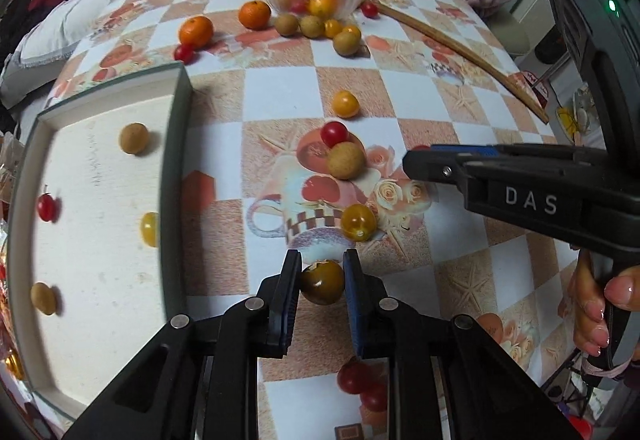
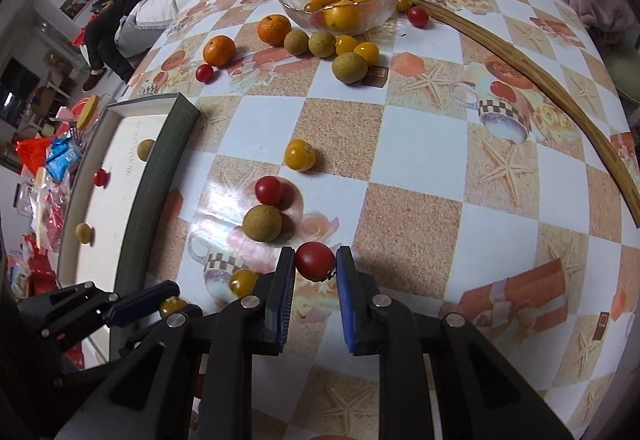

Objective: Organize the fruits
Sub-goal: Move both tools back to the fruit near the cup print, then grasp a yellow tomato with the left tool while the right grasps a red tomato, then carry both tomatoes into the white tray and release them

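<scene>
The tray (image 1: 100,199) sat at the table's left edge, left of both held fruits. The left gripper (image 1: 322,272), nearer to it, had its jaws clamped on a dark yellow tomato (image 1: 322,282). Further right, toward the table's middle, the right gripper (image 2: 316,264) pinched a red cherry tomato (image 2: 315,260) and had farther to cross.

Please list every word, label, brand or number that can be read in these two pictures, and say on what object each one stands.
"DAS": white letters on the black body of the right gripper, seen from the left wrist camera.
Small red marks on a white object at the table's far right edge: too small to read.
Blue packet beside the table, right wrist view: print too blurred to read.
Nothing else is legible.
</scene>
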`<state>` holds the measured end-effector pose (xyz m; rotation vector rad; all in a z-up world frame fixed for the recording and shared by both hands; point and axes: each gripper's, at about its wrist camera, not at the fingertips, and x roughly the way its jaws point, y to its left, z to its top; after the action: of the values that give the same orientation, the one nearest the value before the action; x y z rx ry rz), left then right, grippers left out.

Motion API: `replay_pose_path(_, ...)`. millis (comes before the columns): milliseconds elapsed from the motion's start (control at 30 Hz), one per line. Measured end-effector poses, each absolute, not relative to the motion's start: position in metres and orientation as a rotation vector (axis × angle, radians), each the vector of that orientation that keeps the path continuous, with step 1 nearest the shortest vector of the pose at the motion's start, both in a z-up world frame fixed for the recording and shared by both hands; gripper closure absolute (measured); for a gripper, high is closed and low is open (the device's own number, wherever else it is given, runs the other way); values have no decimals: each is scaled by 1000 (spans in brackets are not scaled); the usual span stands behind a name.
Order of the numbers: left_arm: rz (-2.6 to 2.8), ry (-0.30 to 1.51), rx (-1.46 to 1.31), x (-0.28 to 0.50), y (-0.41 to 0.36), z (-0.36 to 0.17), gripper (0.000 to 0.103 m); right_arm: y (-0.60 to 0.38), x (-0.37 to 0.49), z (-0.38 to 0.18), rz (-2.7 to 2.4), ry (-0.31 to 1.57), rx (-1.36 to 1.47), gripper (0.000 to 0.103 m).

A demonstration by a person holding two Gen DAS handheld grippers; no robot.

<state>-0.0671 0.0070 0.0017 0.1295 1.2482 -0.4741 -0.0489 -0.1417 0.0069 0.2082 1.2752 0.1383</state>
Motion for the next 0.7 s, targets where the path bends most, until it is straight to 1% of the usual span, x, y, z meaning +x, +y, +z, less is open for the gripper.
replay_pose_path(367,-421,1213,82,-65,49,21,80,-119,-47,19,161,1271,201,80)
replay_pose_path(700,-314,1213,45,-65,111,22,80,-56,-32,28,256,1265,151,80)
